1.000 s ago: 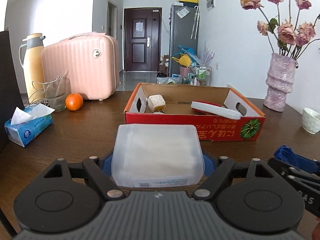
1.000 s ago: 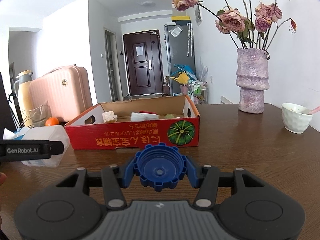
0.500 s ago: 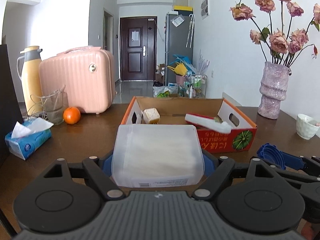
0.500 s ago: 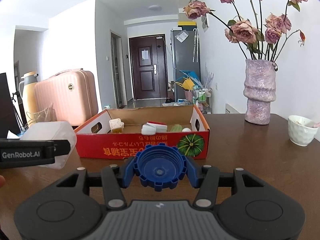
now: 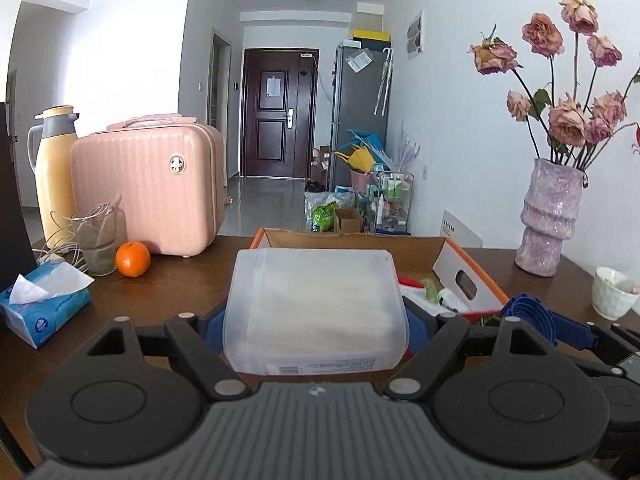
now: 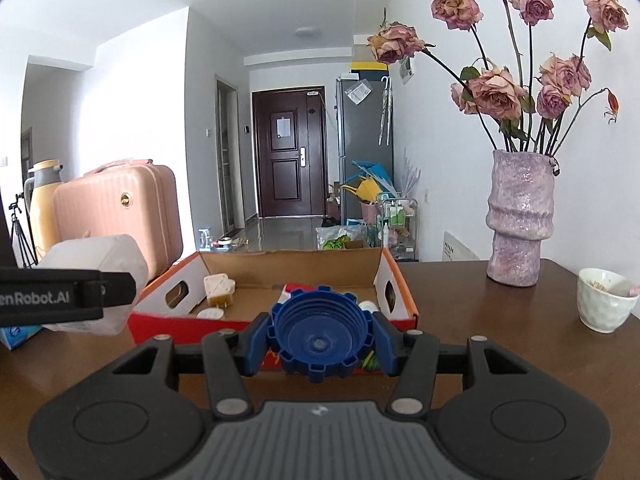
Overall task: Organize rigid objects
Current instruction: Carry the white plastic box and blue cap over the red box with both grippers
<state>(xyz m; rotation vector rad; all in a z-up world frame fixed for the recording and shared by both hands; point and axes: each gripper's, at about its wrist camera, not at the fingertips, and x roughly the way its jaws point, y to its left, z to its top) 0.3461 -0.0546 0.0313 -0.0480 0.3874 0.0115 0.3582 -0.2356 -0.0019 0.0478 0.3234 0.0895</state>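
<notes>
My left gripper (image 5: 316,320) is shut on a translucent plastic box (image 5: 316,308) and holds it above the table, just before the near wall of the red cardboard box (image 5: 472,276). My right gripper (image 6: 320,338) is shut on a blue ridged cap (image 6: 320,338) and holds it in front of the same cardboard box (image 6: 280,322). The cap also shows in the left wrist view (image 5: 528,318), and the plastic box in the right wrist view (image 6: 96,264). Inside the cardboard box lie a cream plug adapter (image 6: 218,288) and other small items.
On the brown table (image 6: 480,320) stand a purple vase of dried roses (image 6: 520,216), a white cup (image 6: 606,300), a pink case (image 5: 148,192), a yellow thermos (image 5: 54,168), a glass (image 5: 96,244), an orange (image 5: 133,259) and a tissue pack (image 5: 44,304).
Both grippers have risen and moved toward the cardboard box, each still holding its object. The plastic box now covers most of the cardboard box in the left wrist view.
</notes>
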